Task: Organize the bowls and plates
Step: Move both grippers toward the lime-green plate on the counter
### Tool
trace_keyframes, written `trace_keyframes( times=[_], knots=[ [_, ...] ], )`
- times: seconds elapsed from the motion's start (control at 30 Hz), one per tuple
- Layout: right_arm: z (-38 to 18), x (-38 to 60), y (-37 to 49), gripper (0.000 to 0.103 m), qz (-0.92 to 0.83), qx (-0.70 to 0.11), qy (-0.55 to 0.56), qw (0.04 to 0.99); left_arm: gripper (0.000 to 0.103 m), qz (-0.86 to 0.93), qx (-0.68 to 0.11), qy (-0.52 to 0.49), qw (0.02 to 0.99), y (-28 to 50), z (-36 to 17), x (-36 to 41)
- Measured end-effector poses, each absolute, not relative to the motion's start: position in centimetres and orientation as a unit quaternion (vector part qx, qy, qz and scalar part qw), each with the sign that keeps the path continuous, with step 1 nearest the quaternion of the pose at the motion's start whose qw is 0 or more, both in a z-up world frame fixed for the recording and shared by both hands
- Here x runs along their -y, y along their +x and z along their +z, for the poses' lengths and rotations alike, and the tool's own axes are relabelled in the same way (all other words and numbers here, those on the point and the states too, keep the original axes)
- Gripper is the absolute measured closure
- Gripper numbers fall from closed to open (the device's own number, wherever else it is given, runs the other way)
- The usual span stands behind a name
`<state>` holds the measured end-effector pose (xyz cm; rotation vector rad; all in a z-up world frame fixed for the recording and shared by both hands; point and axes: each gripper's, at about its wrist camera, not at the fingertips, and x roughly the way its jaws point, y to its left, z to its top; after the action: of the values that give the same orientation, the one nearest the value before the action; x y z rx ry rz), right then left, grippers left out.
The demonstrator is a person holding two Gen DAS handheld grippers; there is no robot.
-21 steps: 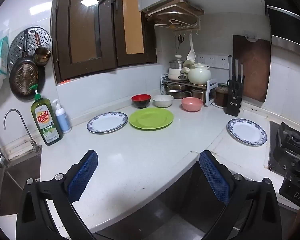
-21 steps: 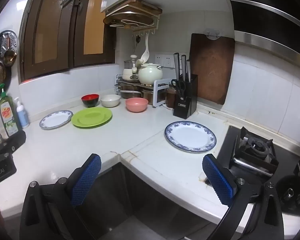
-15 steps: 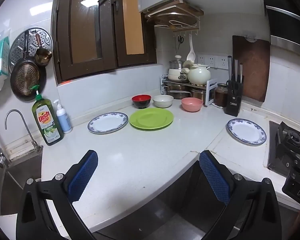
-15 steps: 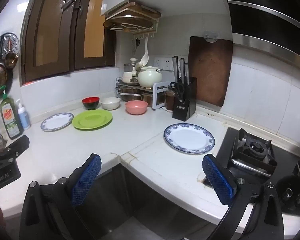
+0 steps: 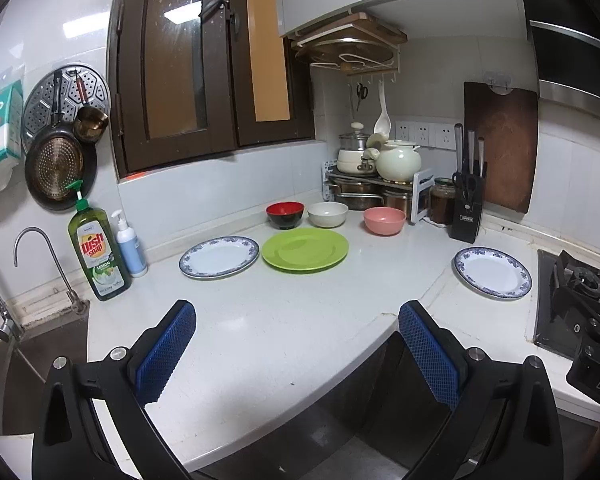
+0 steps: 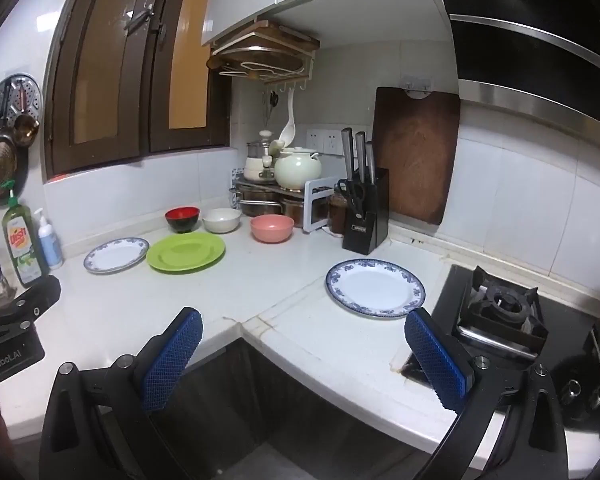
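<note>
Jaws, left view: left gripper (image 5: 296,332) wide open, empty, over counter's front edge.
Plates: glossy green round plate (image 5: 305,249) beside blue-rimmed white plate (image 5: 219,256), mid-counter.
Bowls: red-black (image 5: 285,213), white (image 5: 327,213), pink (image 5: 384,220) along back edge.
Jaws, right view: right gripper (image 6: 300,344) agape, empty.
Handling: blue-patterned plate (image 6: 375,287) by stove; likely stiff, slick, breakable; pinch rim.

Both wrist views look down-forward from off the worktop (image 5: 260,340) front edge, sharing its far corner; right view sits further right.

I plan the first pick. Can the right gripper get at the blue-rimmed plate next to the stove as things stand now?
Probably yes. The right gripper is open and empty, and the blue-rimmed plate lies flat just ahead of it with only bare counter between. The stove sits close beside the plate but does not cover it.
</note>
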<state>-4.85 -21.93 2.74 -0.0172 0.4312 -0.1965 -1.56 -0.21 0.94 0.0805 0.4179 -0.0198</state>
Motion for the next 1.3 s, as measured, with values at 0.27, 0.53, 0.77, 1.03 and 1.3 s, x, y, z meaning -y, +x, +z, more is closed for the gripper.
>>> trace_keyframes(
  times=[0.27,0.53,0.77,1.03,1.3],
  knots=[
    [2.82,21.80,-4.67,0.001,-0.097,-0.211,-0.010,0.973,0.000,-0.010,-0.203,0.040,0.978,-1.49,1.12,0.36],
    [2.75,22.05,-4.66,0.001,-0.094,-0.211,-0.009,0.973,0.000,-0.011,-0.200,0.040,0.979,-1.51,1.19,0.36],
    [2.90,21.85,-4.62,0.001,-0.095,-0.206,-0.008,0.974,0.000,-0.013,-0.200,0.039,0.979,-1.44,1.25,0.22],
    [2.83,21.71,-4.58,0.001,-0.094,-0.204,-0.011,0.974,0.000,-0.016,-0.203,0.036,0.978,-1.11,1.37,-0.15],
    [2.77,21.77,-4.38,0.001,-0.095,-0.204,-0.011,0.974,0.000,-0.020,-0.203,0.036,0.978,-0.85,1.54,-0.15]
  ],
)
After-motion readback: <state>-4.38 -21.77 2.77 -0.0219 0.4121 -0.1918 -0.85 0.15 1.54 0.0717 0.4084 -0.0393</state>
